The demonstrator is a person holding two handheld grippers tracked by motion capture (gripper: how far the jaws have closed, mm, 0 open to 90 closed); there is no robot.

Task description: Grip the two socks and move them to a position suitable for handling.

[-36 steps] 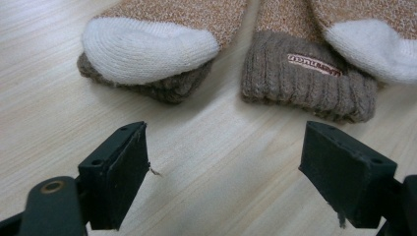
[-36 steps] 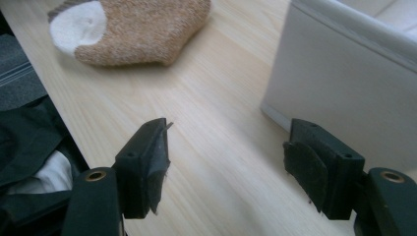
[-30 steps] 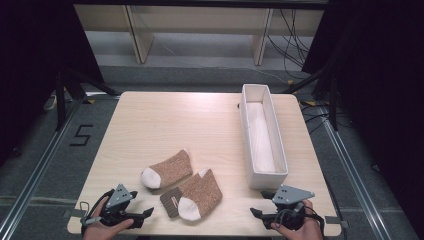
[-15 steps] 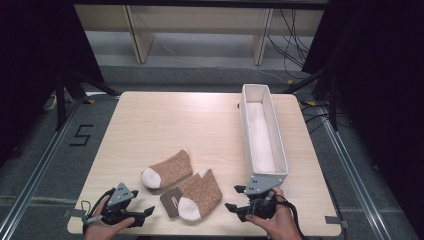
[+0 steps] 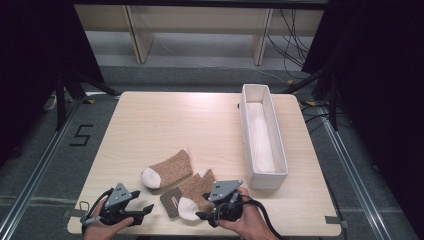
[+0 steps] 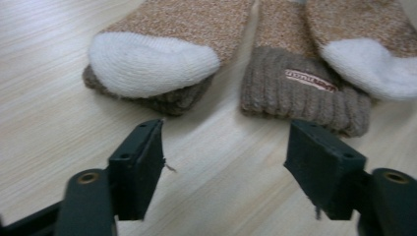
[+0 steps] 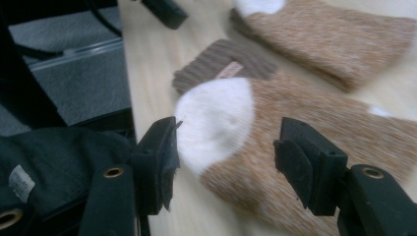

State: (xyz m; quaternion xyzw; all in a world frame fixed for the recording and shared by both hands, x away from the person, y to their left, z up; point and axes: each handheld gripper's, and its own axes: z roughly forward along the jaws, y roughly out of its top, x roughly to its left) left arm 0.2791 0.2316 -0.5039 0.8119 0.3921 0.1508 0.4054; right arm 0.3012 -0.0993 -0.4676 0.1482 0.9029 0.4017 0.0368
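Two brown-and-white socks lie near the front edge of the wooden table (image 5: 165, 120). The folded sock (image 5: 192, 196) sits nearest, its white heel and ribbed cuff toward the person; the second sock (image 5: 167, 170) lies just beyond it to the left, the two touching or nearly so.

Right gripper (image 5: 207, 216) is at the near edge, its tip against the folded sock's right side. Its jaws have just been closing but stand apart, the white heel (image 7: 216, 118) in front of the gap, nothing gripped.

Left gripper (image 5: 144, 210) rests at the near left, short of the cuff (image 6: 302, 91). Jaws have just been closing, wide apart over bare wood, empty.

Long white tray (image 5: 273, 120) stands at the right, well apart from the socks. Nothing lies between either gripper and the socks.
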